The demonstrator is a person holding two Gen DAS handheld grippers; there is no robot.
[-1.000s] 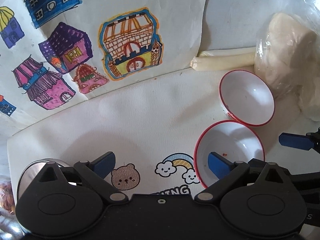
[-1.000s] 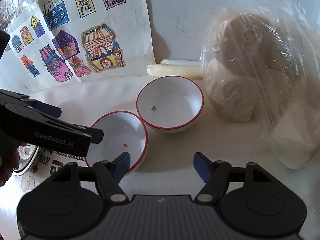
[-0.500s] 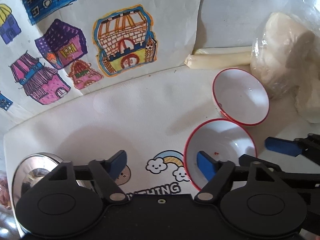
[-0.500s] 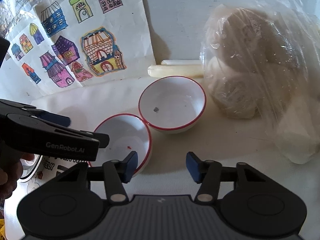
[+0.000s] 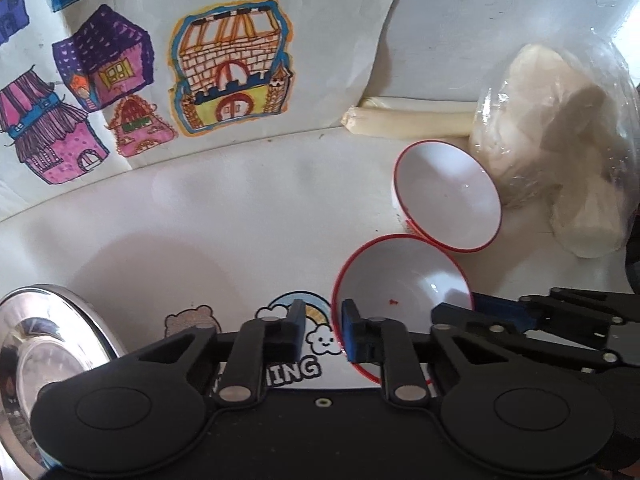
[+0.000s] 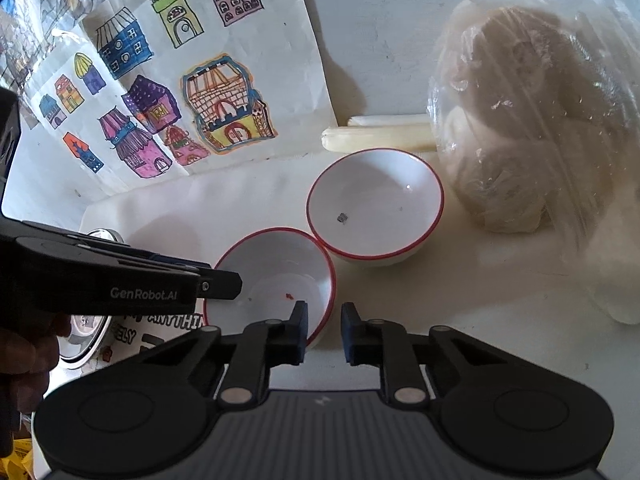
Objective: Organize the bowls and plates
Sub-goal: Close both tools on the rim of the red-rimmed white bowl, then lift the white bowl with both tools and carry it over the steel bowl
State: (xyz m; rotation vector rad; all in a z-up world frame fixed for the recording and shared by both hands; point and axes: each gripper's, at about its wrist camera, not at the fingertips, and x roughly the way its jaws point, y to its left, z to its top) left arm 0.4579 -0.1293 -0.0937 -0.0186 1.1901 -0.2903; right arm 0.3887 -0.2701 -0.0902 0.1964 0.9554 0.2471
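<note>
Since the earlier frames both grippers have just been closing, from wide to narrow, while the hands stay in place. The left gripper [image 5: 323, 330] now has its fingers on either side of the left rim of the near bowl [image 5: 404, 284]; whether the pads already press the rim I cannot tell. The right gripper [image 6: 323, 334] has its fingers narrow around the near right rim of the same bowl, also with a small gap showing. The far bowl [image 6: 374, 204], white with a red rim like the near one, stands touching it, just in front of a plastic bag [image 6: 532, 120] of pale lumps. A steel plate [image 5: 44, 360] lies on the counter [image 5: 240, 208] at the near left. The left gripper carries the writing "GenRobot.AI" in the right view; the mat shows the letters "ING" under a rainbow [image 5: 298, 304]. A drawing of coloured houses [image 6: 180, 92] leans at the far left
</note>
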